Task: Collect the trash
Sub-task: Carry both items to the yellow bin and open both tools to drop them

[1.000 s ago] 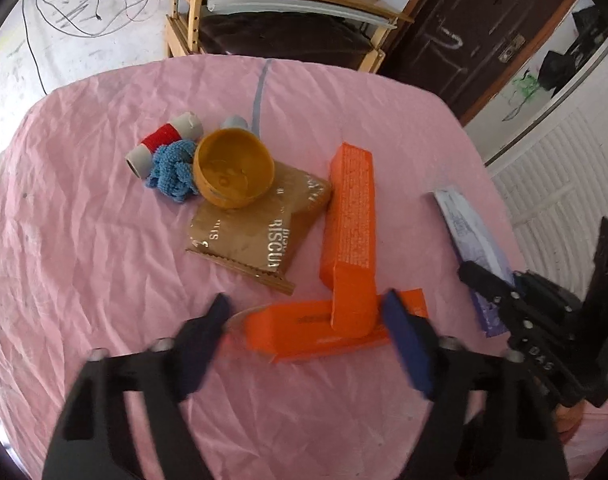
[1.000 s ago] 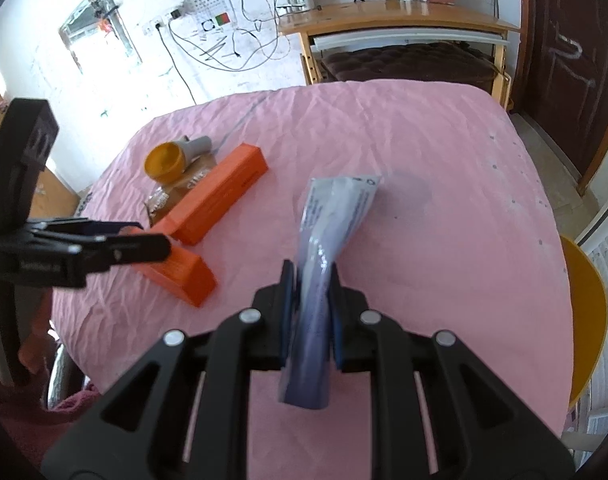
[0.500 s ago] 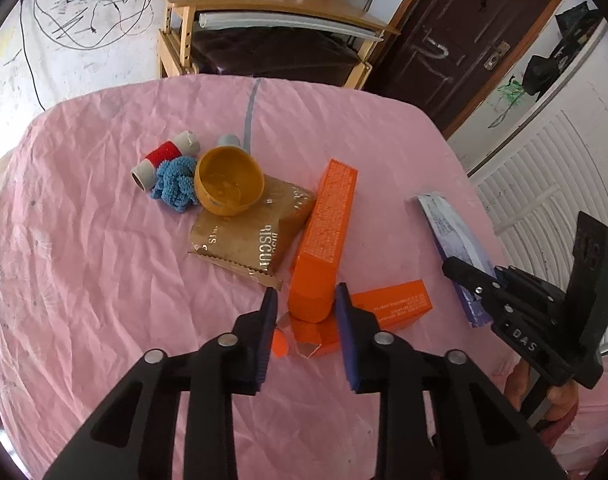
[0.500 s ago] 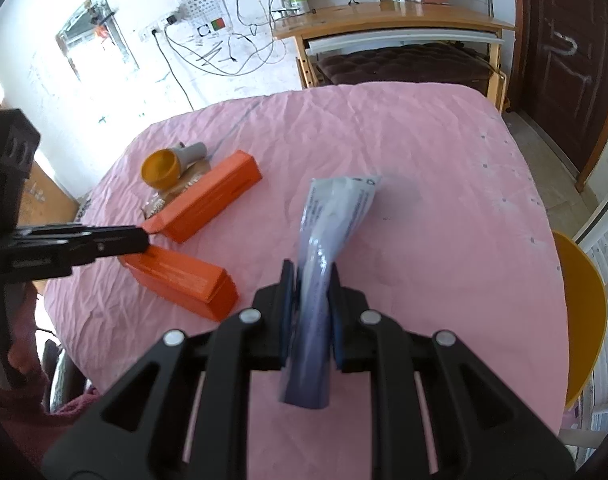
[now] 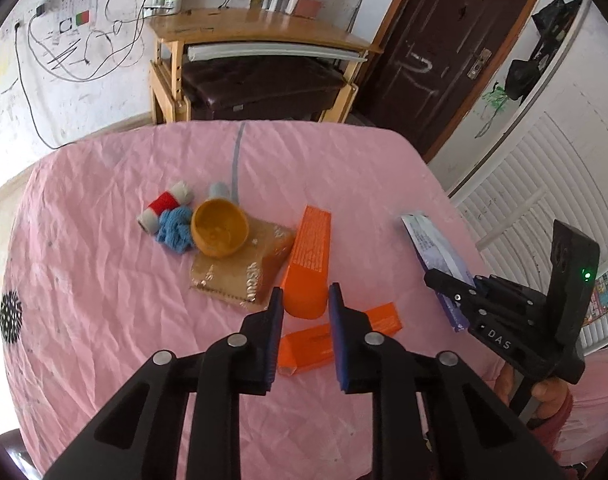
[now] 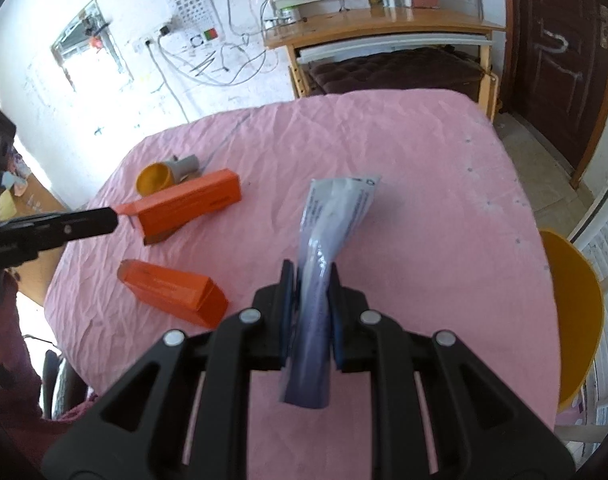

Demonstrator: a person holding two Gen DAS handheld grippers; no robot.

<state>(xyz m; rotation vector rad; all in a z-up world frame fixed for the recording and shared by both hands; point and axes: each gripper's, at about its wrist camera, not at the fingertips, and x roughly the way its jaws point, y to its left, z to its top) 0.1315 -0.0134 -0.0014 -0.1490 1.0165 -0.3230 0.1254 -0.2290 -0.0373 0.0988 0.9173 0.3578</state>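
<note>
The left gripper [image 5: 306, 306] is clamped on the near end of 1 long orange box [image 5: 308, 258] held above the pink table [image 5: 103, 320], the right gripper [image 6: 310, 300] pinches a purple wrapper [image 6: 332, 236], and the box may pivot and slip because it is gripped only at its tip.

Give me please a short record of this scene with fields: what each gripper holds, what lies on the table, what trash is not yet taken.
left gripper: shut on the long orange box, its near end raised
right gripper: shut on the purple-white wrapper
table: pink cloth
trash not yet taken: second orange box, brown biscuit wrapper
other things: yellow bowl, blue yarn, red thread spool
</note>
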